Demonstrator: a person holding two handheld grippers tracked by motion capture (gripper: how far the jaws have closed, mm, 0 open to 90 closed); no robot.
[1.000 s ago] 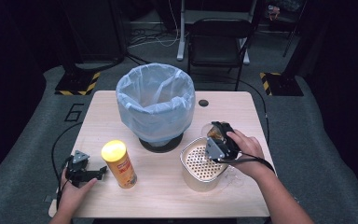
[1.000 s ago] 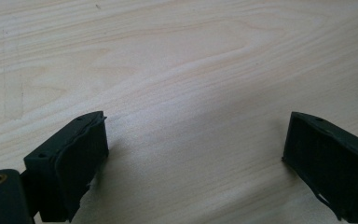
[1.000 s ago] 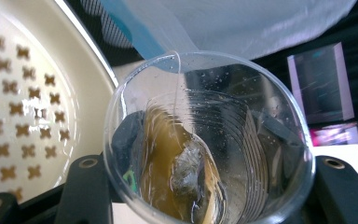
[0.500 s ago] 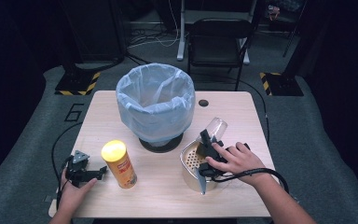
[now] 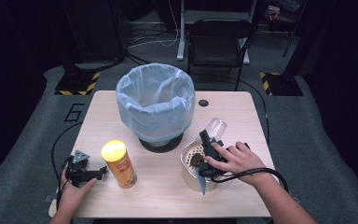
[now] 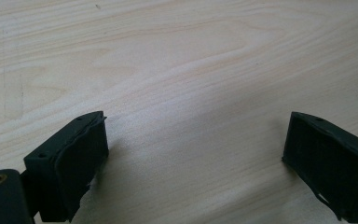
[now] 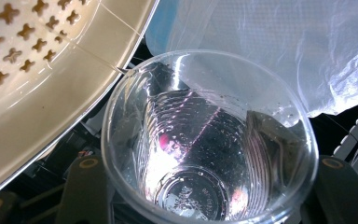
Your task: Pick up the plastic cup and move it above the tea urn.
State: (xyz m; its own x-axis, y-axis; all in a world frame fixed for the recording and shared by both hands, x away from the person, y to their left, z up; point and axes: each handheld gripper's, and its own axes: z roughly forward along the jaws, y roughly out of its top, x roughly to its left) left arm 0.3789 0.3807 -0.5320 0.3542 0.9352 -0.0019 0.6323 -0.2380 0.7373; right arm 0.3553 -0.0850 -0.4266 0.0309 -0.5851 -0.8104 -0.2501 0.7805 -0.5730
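My right gripper (image 5: 209, 136) is shut on a clear plastic cup (image 5: 216, 127), held tilted at the far rim of a beige perforated strainer bowl (image 5: 188, 152). A dark lump (image 5: 196, 160) lies in the bowl. In the right gripper view the cup (image 7: 205, 154) sits between my right gripper's (image 7: 212, 193) jaws with its mouth toward the camera and looks empty; the strainer (image 7: 51, 93) is at upper left. My left gripper (image 5: 101, 171) rests on the table at the front left, open. Only bare wood lies between its (image 6: 196, 158) jaws.
A waste bin lined with a pale blue bag (image 5: 154, 100) stands mid-table, just left of the cup; the bag (image 7: 284, 46) shows close behind it. A yellow-lidded snack can (image 5: 119, 163) stands upright beside the left gripper. A chair (image 5: 219, 39) is behind the wooden table (image 5: 242, 112).
My right hand has moved left and down over the strainer, carrying the cup, which is now tipped at the bowl's far rim. The left gripper has stayed put.
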